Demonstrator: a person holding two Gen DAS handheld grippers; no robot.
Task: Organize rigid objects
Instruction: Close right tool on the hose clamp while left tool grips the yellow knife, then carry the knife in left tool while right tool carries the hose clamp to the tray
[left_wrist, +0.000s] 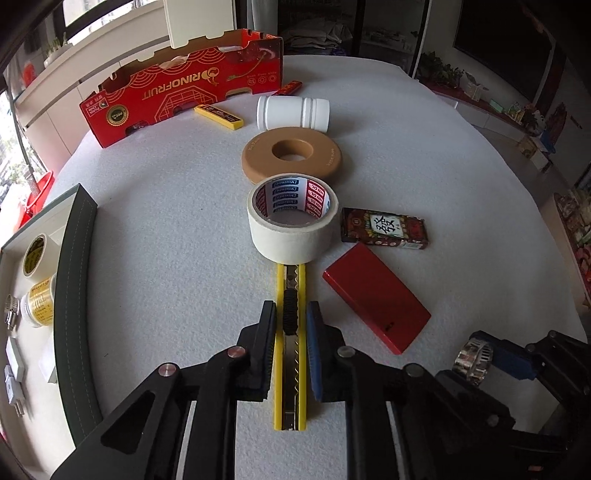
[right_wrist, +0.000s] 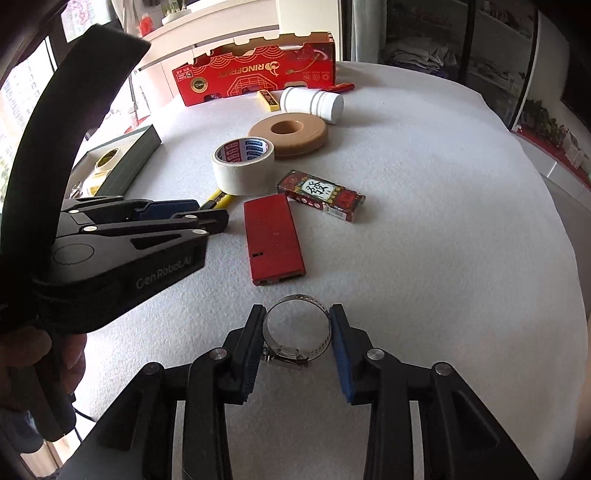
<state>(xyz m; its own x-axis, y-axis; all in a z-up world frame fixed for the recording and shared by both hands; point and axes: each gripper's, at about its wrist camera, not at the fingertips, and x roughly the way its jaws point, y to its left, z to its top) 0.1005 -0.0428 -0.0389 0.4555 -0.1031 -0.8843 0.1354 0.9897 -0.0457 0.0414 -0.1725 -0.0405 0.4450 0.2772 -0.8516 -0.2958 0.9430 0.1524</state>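
Tongs in both my hands are clamped. My left gripper (left_wrist: 290, 317) pinches the yellow utility knife (left_wrist: 290, 347) across its black slider, the knife lying on the white table cover (left_wrist: 166, 221) with its tip touching the roll of masking tape (left_wrist: 291, 221). My right gripper (right_wrist: 297, 332) squeezes a metal hose clamp (right_wrist: 297, 328) — pads pressed on either side of the ring. Just beyond it lies a red flat case (right_wrist: 273, 240), with a printed card box (right_wrist: 321, 195) beside that. Farther off sit the tan ring (left_wrist: 291, 153), a white jar (left_wrist: 293, 112) on its side and the red fruit carton (left_wrist: 184, 85) — a green tray (left_wrist: 74, 295) holds smaller tape rolls at left.
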